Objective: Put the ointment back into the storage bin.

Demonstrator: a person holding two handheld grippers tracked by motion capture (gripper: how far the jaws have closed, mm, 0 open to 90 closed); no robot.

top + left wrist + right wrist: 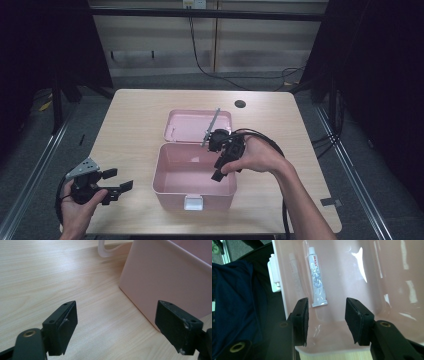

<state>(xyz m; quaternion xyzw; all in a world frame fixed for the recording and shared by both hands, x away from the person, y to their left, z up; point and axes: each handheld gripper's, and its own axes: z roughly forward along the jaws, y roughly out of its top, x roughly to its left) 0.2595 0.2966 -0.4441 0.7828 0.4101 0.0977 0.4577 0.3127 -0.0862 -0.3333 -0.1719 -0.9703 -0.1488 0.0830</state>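
An open pink box stands mid-table, its lid folded flat behind it. Inside, a white tube lies on the floor of the box along the front wall. My right gripper hovers over the box's right half, pointing down into it; in the right gripper view its jaws stand open with nothing between them, the tube beyond the tips. My left gripper rests near the table's front left, open and empty. In the left gripper view it faces the box's outer wall.
A white latch sits on the box's front wall. A round cable hole is in the table's far right part. Black cables trail from the right gripper over the table's right side. Bare wood lies left of the box.
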